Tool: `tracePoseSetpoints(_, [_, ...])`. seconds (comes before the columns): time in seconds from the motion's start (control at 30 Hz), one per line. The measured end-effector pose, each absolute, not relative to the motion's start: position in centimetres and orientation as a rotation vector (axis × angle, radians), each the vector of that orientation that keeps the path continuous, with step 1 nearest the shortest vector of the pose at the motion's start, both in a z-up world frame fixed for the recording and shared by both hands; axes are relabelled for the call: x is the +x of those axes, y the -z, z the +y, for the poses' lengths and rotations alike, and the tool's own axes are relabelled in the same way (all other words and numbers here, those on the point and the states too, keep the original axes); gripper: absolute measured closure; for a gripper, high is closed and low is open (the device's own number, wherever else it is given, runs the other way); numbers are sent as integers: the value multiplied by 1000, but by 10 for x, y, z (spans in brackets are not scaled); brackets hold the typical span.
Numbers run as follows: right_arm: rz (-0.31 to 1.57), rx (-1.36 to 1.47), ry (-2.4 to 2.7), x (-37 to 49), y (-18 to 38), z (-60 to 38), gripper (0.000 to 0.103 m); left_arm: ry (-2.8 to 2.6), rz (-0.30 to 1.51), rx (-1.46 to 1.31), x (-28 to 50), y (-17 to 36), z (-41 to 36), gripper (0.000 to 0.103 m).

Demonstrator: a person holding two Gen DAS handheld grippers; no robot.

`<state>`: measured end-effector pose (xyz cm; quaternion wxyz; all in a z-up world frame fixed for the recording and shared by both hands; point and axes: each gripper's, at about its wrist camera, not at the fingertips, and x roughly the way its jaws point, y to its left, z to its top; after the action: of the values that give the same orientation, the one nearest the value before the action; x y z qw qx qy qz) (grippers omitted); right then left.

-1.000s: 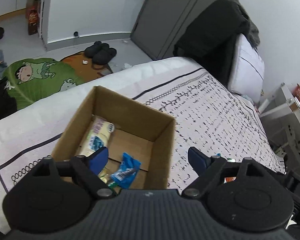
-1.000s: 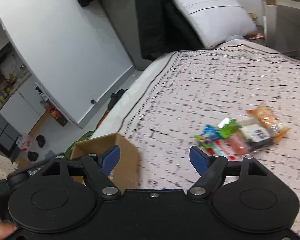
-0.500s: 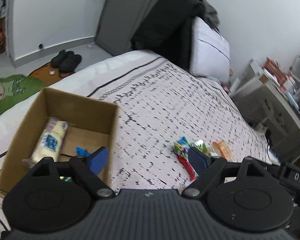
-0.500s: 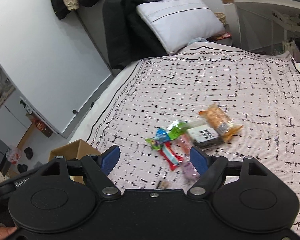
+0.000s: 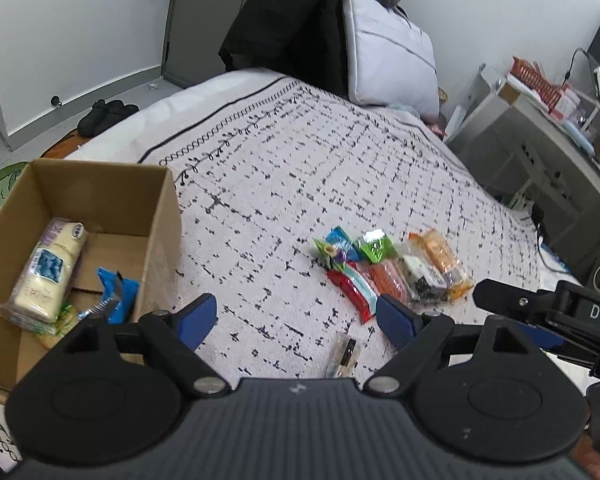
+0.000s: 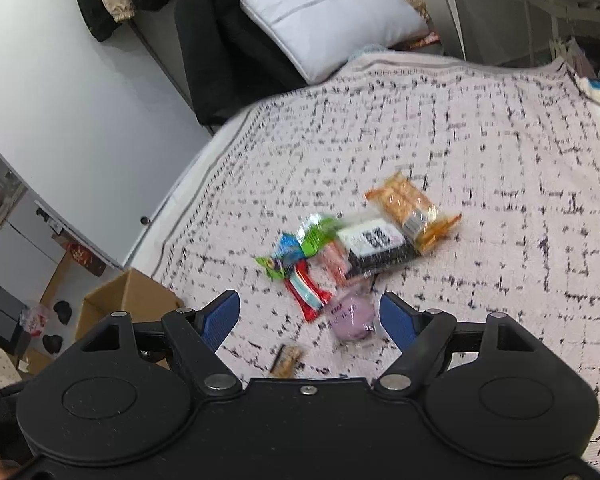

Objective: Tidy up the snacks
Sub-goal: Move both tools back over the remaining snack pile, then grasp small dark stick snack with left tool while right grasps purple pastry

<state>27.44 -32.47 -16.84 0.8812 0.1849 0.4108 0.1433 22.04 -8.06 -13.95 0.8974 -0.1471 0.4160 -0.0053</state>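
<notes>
both the left tongs and right tongs are being held wide apart and empty above the snacks lying on the bed, so one pack should be pinched gently for the box.

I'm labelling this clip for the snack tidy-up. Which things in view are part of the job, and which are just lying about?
Job: cardboard box, snacks already in it, snack pile on the bedspread, both open grippers.
Lying about: pillow, dark clothes, slippers, desk clutter.

We have swung both grippers from the cardboard box toward the snack pile, now closer.
</notes>
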Motion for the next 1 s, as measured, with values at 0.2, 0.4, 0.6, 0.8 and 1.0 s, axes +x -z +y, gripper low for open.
tracePoseSetpoints(0.2, [902, 421, -319, 279, 188, -328, 27, 27, 902, -261, 225, 155, -99, 17])
tracePoseSetpoints(0.4, [927, 442, -312, 289, 204, -332, 27, 34, 944, -228, 234, 173, -118, 20])
tracePoseSetpoints(0.6, [963, 411, -329, 306, 221, -326, 27, 34, 1007, -247, 246, 194, -126, 28])
tracePoseSetpoints(0.8, [983, 376, -331, 316, 232, -320, 27, 15, 1056, -272, 257, 210, -127, 41])
tracePoseSetpoints(1.0, [990, 354, -330, 321, 237, -317, 27, 21, 1089, -296, 262, 222, -129, 69])
